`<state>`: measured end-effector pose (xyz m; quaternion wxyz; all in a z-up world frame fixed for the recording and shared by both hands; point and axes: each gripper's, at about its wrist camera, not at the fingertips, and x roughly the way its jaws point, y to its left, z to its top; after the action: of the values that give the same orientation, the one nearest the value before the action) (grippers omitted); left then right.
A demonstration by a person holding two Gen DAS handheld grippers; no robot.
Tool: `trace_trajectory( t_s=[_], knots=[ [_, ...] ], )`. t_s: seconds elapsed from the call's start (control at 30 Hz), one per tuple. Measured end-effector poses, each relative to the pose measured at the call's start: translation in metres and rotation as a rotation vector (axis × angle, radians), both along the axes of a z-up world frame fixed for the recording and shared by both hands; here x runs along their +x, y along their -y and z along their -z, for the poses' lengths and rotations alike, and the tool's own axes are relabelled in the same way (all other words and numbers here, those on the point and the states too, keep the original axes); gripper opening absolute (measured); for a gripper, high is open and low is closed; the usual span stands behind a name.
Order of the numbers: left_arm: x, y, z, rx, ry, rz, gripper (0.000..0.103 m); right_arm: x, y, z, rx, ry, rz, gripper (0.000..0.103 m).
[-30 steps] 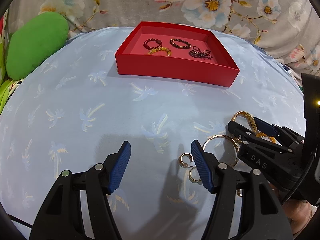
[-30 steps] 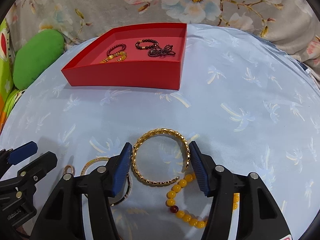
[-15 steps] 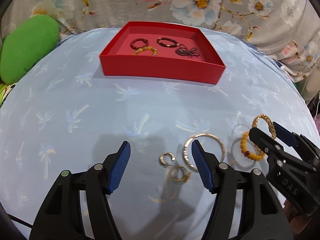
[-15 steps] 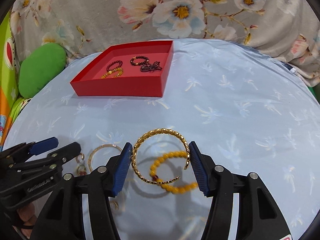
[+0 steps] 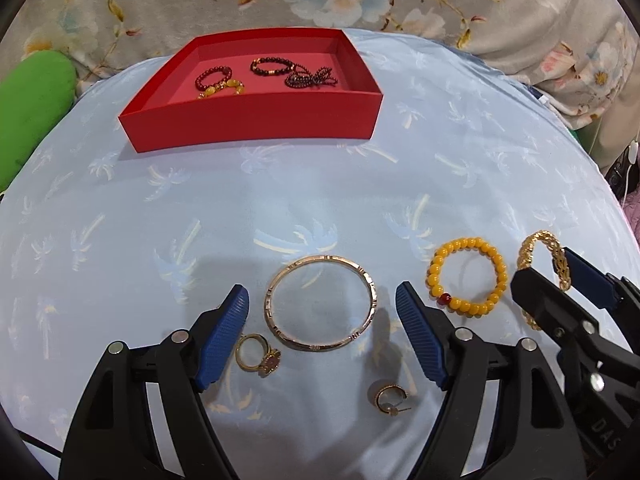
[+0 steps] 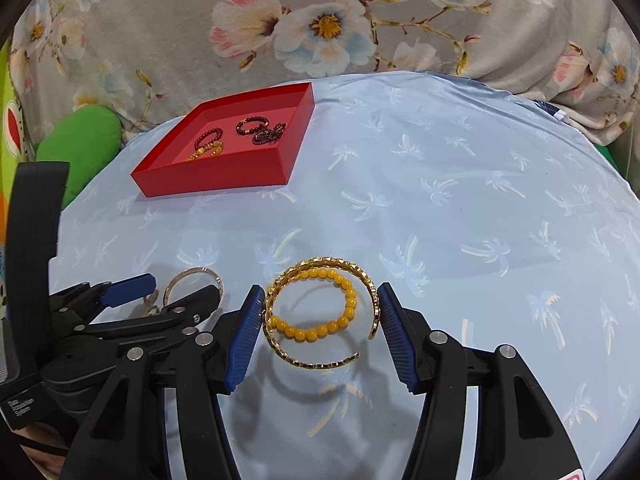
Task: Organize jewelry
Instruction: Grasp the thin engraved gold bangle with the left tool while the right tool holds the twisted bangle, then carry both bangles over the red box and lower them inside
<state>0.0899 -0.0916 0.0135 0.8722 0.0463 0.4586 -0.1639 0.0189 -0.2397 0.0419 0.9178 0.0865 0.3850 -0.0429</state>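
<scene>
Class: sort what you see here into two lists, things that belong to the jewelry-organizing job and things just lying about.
Belongs to the job:
red tray
gold cuff, held by right gripper
yellow bead bracelet
bangle
ring
earring

Just lying about:
green cushion
floral cloth

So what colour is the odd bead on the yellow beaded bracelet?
Dark red, a single bead on the yellow beaded bracelet; it shows best in the left wrist view.

Right gripper (image 6: 322, 322) clamped; left gripper (image 5: 322, 334) spread.
</scene>
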Motion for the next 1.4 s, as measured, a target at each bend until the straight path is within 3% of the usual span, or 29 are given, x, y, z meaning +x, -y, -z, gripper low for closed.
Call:
trace_trajectory(
  t_s=[0.13,0.33,0.6,1.4],
  knots=[
    [0.002,-0.002,0.008,0.007,-0.005,-0.015,0.071,0.000,0.001,0.004,0.009,-0.008,-0.002,0.056],
    [-0.001,0.000,0.007,0.027,0.017,-0.004,0.059,0.001,0.002,0.006,0.023,-0.010,-0.002,0.056],
    [-0.003,0.002,0.004,0.023,0.019,0.004,0.059,-0.001,0.002,0.006,0.032,-0.009,-0.002,0.056],
    [-0.019,-0.052,-0.074,-0.044,0.144,-0.057,0.059,-0.002,-0.044,-0.056,-0.025,0.126,-0.061,0.056]
  ],
)
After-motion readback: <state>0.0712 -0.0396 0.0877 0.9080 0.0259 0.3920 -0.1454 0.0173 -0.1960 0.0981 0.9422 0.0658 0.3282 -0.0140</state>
